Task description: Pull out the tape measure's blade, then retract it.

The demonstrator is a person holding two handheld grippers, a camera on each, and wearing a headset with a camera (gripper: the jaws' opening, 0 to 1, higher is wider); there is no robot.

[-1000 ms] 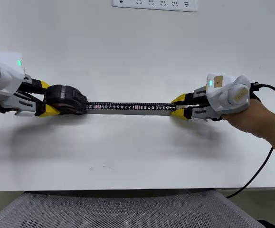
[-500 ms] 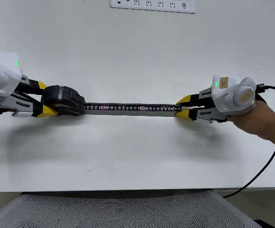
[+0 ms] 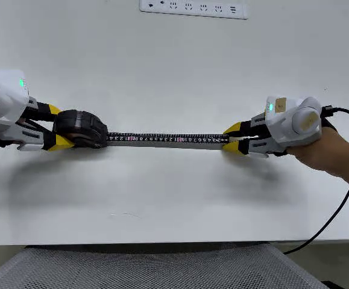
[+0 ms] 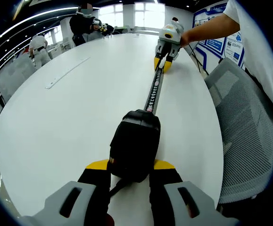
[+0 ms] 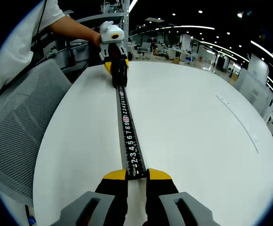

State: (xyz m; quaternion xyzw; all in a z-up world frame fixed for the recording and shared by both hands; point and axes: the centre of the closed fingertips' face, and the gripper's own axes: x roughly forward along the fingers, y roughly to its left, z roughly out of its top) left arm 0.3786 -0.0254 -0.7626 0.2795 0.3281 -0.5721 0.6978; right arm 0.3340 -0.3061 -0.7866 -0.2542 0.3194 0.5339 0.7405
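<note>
Two grippers share the job midway across the bench (image 3: 162,198), well back from its front edge. Towards the left edge, the left gripper (image 3: 57,126) has its jaws closed round the rear of the tape measure's black case (image 3: 82,127), anchoring it so it cannot slide. From the case the blade (image 3: 168,139) runs straight and low to the right gripper (image 3: 232,137), whose jaws are nipped together on the blade's tip, holding it against the spring. Drawing out looks about done; feeding the tip back remains.

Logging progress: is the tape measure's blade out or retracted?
Out. The blade stretches from the black case, held in the left gripper, to the right gripper, shut on its tip.
</note>
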